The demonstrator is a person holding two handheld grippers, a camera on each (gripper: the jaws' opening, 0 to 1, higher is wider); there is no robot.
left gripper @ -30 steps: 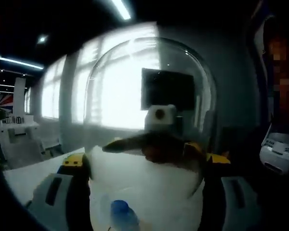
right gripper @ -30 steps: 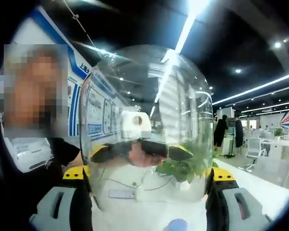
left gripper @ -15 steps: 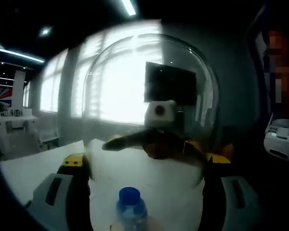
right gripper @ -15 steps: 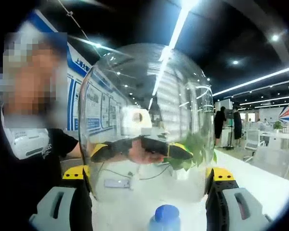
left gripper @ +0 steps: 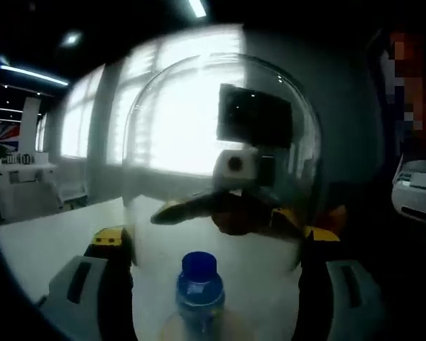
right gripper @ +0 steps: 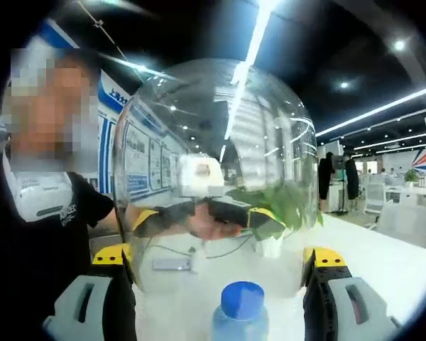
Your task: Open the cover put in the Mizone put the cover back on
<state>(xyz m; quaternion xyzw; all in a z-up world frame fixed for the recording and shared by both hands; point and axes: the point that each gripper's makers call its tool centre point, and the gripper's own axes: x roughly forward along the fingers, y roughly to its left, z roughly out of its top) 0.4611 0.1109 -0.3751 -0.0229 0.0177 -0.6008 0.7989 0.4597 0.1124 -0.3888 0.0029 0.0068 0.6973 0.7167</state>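
Lifted clear of the blue-capped Mizone bottle [right gripper: 240,320], the glass dome cover [right gripper: 213,170], pinched between both hand-held grippers, risked slipping if either eased.

A white table [right gripper: 383,263] is seen, with a small flat device [right gripper: 170,264] and a thin cable lying on it. Green leaves [right gripper: 284,206] are seen toward its far edge. Bright windows [left gripper: 163,106] and a dark screen [left gripper: 255,117] are seen beyond.
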